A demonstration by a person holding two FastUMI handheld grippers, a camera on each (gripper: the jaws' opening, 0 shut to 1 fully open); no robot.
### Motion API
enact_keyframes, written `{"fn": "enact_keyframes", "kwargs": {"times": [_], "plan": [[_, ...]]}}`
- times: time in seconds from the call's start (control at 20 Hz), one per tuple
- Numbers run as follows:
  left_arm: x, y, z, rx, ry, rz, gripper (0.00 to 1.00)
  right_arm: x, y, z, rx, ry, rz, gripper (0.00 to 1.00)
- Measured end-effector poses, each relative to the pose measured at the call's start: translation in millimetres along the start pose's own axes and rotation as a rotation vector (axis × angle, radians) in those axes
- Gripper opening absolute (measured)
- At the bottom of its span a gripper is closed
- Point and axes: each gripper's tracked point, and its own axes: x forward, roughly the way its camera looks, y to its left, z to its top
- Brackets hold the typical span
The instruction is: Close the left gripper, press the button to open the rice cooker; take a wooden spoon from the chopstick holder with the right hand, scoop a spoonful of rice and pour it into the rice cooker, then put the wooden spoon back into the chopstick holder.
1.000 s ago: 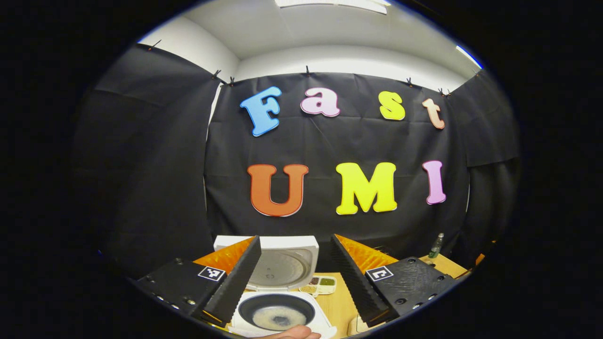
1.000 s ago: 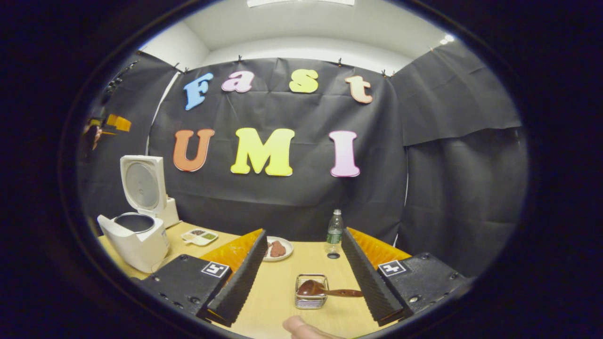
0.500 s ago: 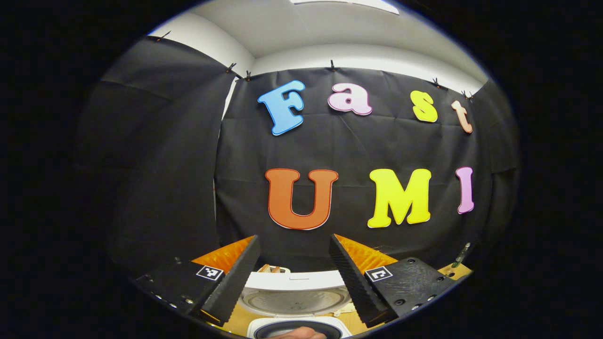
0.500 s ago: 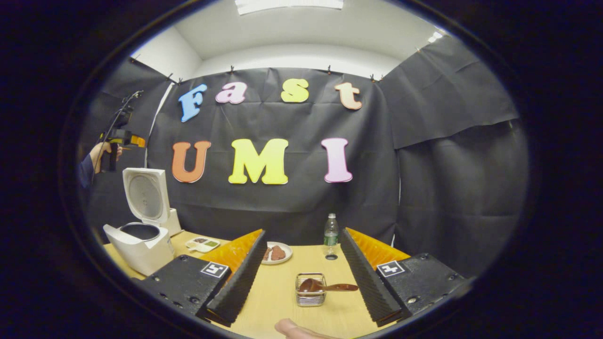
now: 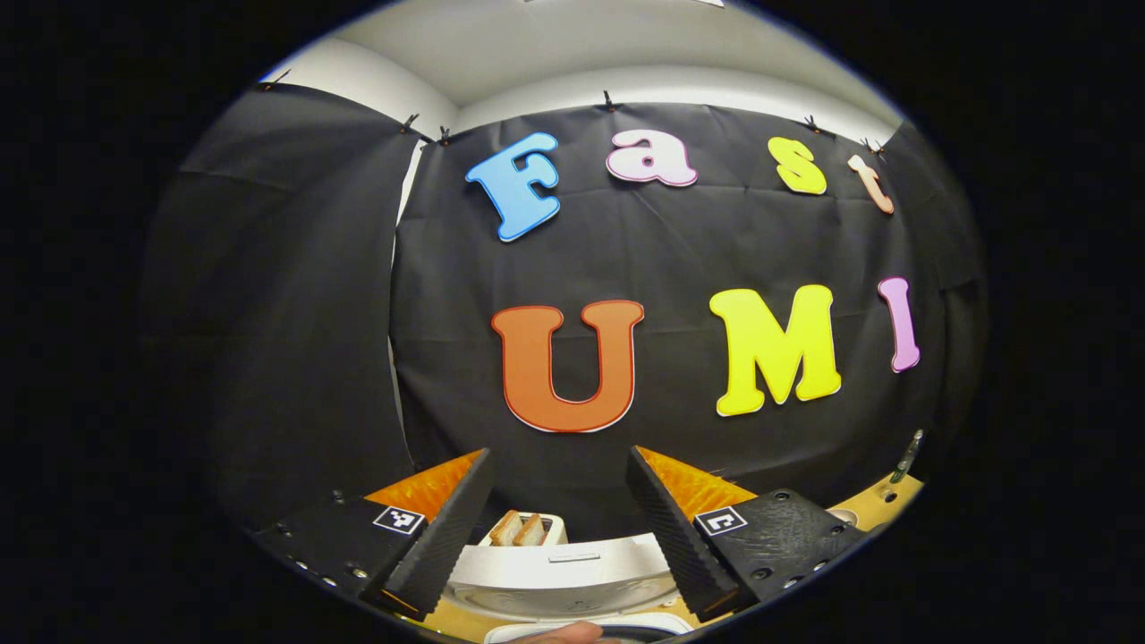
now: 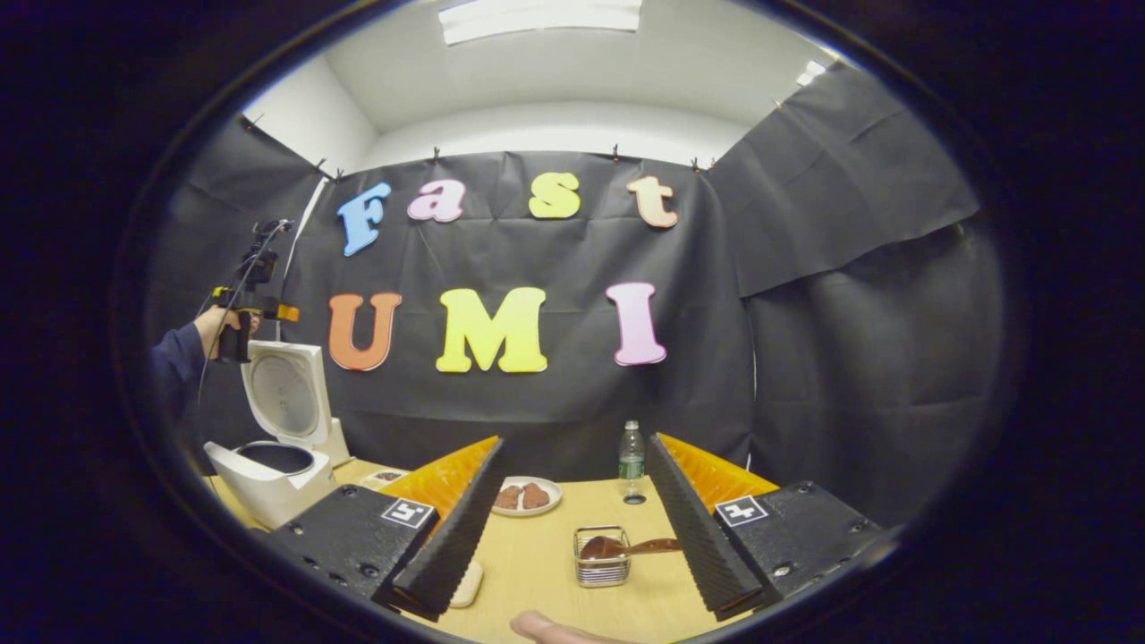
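Both grippers, left gripper [image 5: 559, 528] and right gripper [image 6: 572, 519], gape wide and empty; light, stiff wooden spoon [image 6: 617, 546] lies across chopstick holder [image 6: 600, 569] near the table's front edge, best pinched at its handle.

recording booth, black cloth walls [image 6: 859, 340], wooden table [image 6: 537, 555]

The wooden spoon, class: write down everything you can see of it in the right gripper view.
The wooden spoon looks like dark reddish-brown wood with a smooth sheen. Its rounded bowl lies inside the small wire-mesh chopstick holder, and its slim handle sticks out to the right over the holder's rim, roughly level. The holder stands on the light wooden table, between the fingers of the open right gripper, which does not touch the spoon.
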Motion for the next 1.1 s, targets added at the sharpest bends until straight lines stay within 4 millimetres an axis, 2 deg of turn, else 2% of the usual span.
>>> {"fn": "enact_keyframes", "kwargs": {"times": [0.1, 0.2, 0.25, 0.3, 0.35, 0.45, 0.7, 0.8, 0.9, 0.95, 1.1], "plan": [[6, -5, -20, 0.030, 0.068, 0.005, 0.95, -4, 3, 4, 0.011, -0.018, 0.005, 0.99], [7, -13, -52, 0.062, 0.184, -0.018, 0.95, -8, 2, 9, 0.028, -0.039, 0.002, 0.99], [7, -10, -42, 0.050, 0.136, -0.016, 1.00, -9, 0, 9, 0.031, -0.047, -0.003, 0.99], [2, -9, -37, 0.016, 0.157, -0.014, 0.99, -10, -1, 10, 0.028, -0.049, -0.005, 0.99], [6, -7, -48, -0.031, 0.184, -0.022, 0.96, -11, 0, 9, 0.027, -0.047, -0.001, 0.99], [6, -2, -49, -0.061, 0.175, -0.007, 0.98, -14, 1, 7, 0.036, -0.036, 0.007, 0.99], [-17, 1, -54, -0.057, 0.176, -0.006, 0.99, -21, -6, 3, 0.057, -0.011, -0.001, 0.99], [-17, 0, -53, -0.061, 0.187, -0.006, 0.98, -27, -5, 3, 0.061, -0.003, 0.004, 0.98], [-30, -2, -54, -0.062, 0.196, -0.007, 0.99, -36, -2, 7, 0.068, -0.007, 0.017, 0.99], [-47, -3, -58, -0.060, 0.196, -0.006, 0.99, -41, 0, 10, 0.071, -0.013, 0.024, 0.99], [-65, -4, -63, -0.067, 0.216, 0.000, 0.99, -56, 2, 13, 0.074, -0.014, 0.043, 0.98]]}}
